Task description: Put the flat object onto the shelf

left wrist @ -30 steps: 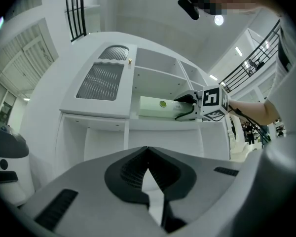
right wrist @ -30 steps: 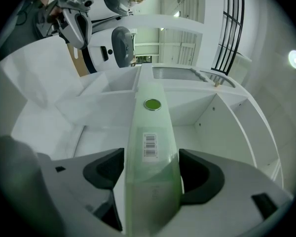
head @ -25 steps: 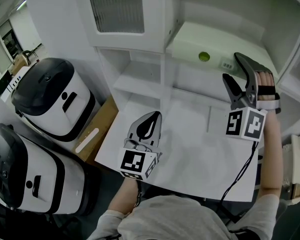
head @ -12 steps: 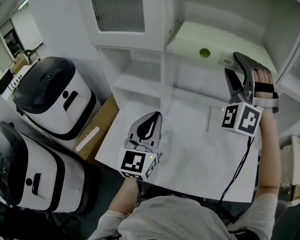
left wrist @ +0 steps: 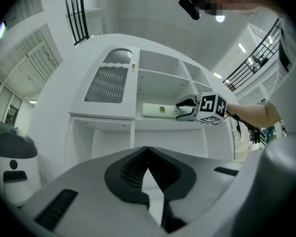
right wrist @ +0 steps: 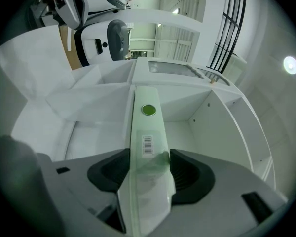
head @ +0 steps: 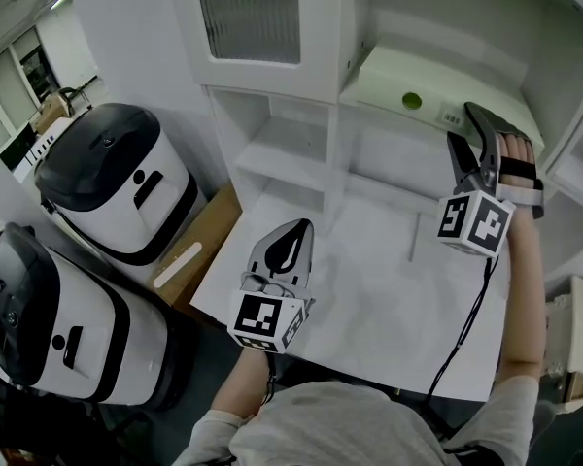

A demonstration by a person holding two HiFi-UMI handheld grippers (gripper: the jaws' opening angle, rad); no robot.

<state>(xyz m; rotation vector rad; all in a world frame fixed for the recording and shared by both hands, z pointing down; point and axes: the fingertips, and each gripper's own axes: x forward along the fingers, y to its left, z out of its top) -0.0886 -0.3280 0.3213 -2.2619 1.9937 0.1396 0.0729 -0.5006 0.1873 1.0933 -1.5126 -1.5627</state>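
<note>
The flat object [head: 408, 83] is a pale green flat box with a green dot and a barcode label. It lies along a white shelf board [head: 525, 134] in the upper right compartment. My right gripper [head: 462, 124] is shut on the box's near end, and in the right gripper view both dark pads [right wrist: 187, 174] press its sides while the flat object [right wrist: 147, 127] runs away from the jaws. The left gripper view shows the flat object [left wrist: 158, 110] resting on that board. My left gripper [head: 296, 226] hangs shut and empty over the white table [head: 369, 299].
The white shelf unit [head: 291, 153] has several compartments and a ribbed door panel [head: 248, 13]. Two white and black appliances [head: 107, 178] stand on the floor at left beside a cardboard panel [head: 199, 246]. A black cable [head: 471, 328] trails from the right gripper.
The right gripper's jaws have narrowed from wide apart to closed on the box's end, and it has edged slightly toward the shelf. The left gripper has stayed put.
</note>
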